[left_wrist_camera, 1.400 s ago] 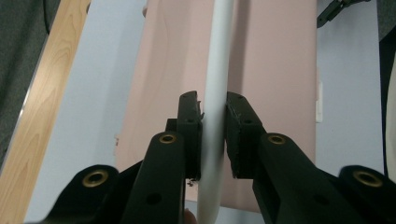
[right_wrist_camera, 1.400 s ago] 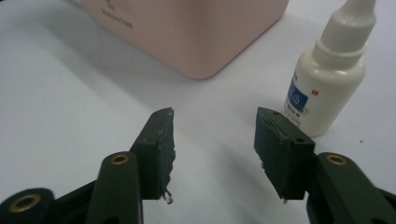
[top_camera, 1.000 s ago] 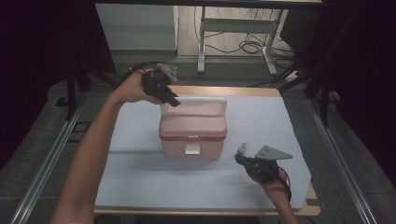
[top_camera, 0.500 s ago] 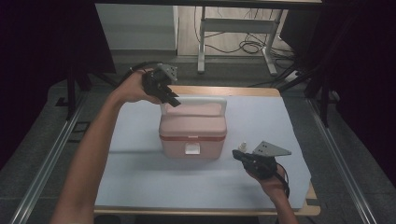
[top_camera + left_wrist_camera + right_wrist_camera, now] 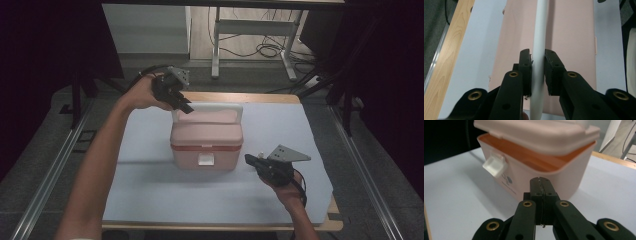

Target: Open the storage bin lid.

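Starting nearest us, we see the right gripper pressed together on nothing, just beside the pink box at its front corner. Past it, the left gripper pinches the box's white handle above the slightly lifted lid.

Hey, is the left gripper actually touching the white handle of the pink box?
Touching. The left gripper view shows the left gripper with its fingers pressed against both sides of the white handle above the pink box.
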